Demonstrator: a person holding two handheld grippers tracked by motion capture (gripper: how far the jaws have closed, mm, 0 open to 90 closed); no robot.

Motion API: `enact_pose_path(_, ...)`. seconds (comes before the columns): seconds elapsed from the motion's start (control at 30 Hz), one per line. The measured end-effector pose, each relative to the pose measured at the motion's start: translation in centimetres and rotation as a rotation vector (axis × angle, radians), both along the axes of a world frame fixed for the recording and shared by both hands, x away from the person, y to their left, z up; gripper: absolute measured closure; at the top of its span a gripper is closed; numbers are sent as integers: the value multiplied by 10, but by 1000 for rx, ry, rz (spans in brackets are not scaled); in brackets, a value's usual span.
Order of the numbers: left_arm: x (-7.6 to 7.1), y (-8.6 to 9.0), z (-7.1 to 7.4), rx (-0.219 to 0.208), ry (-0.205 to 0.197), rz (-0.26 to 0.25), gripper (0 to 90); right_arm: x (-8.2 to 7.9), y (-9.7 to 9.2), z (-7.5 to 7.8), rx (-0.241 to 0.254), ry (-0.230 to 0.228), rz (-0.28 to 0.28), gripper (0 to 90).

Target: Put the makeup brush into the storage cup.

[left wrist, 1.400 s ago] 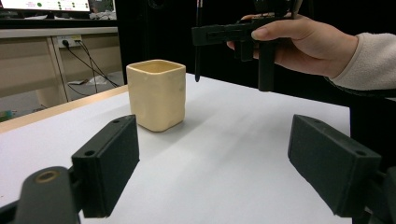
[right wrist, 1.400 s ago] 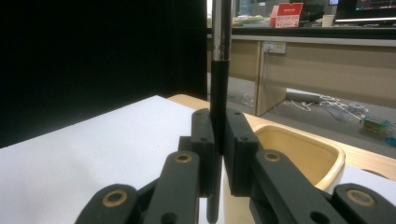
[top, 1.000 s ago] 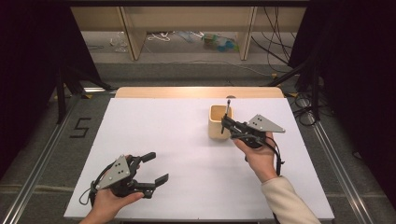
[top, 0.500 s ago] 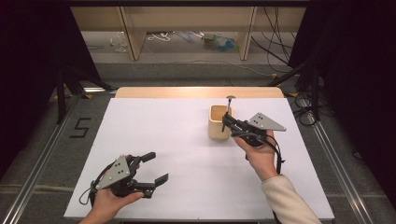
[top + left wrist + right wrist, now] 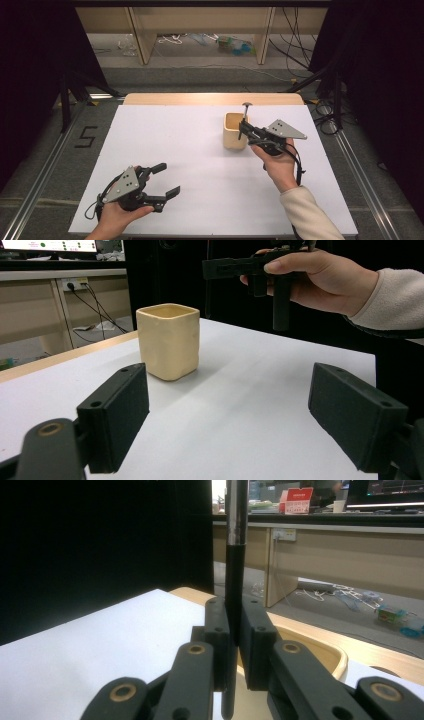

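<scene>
A slim utensil [image 5: 245, 114] with a black handle and a metal shaft stands upright over the far right corner of a beige square cup [image 5: 233, 136]. My right gripper [image 5: 242, 129] is shut on its black handle. In the right gripper view the jaws pinch the handle [image 5: 234, 580] of the utensil, whose lower end hangs at the cup's rim [image 5: 327, 656]. My left gripper [image 5: 167, 179] rests open near the table's front left with nothing between its pads. In the left gripper view its pads [image 5: 117, 422] frame the cup [image 5: 169, 342], with the right gripper [image 5: 215, 267] above and behind the cup.
The white table top [image 5: 175, 140] has a wooden strip [image 5: 210, 98] along its far edge. Beyond it are floor cables and wooden legs [image 5: 140, 35]. Metal rails [image 5: 35, 190] run along both sides of the table.
</scene>
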State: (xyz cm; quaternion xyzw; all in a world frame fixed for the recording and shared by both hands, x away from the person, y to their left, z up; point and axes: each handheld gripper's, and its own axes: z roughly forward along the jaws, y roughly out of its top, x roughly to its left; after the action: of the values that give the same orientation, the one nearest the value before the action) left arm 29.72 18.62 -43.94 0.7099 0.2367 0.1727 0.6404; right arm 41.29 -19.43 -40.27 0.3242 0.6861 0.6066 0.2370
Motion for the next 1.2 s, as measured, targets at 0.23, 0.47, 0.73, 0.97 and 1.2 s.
enact_pose_path(0.23, 0, 0, 0, 0, 0, 0, 164, 2, -1, 1, 2, -9, -3, 841)
enact_pose_path(0.47, 0, 0, 0, -2, 1, 0, 164, 3, 0, 2, -2, -5, -6, 841)
enact_pose_path(0.73, 0, 0, 0, -2, 1, 0, 164, 5, -1, 4, 0, -3, -13, 841)
enact_pose_path(0.97, 0, 0, 0, -2, 1, 0, 164, 6, -1, 5, 0, -3, -17, 841)
enact_pose_path(1.2, 0, 0, 0, -2, 2, -1, 164, 8, -1, 7, 11, -1, -18, 841)
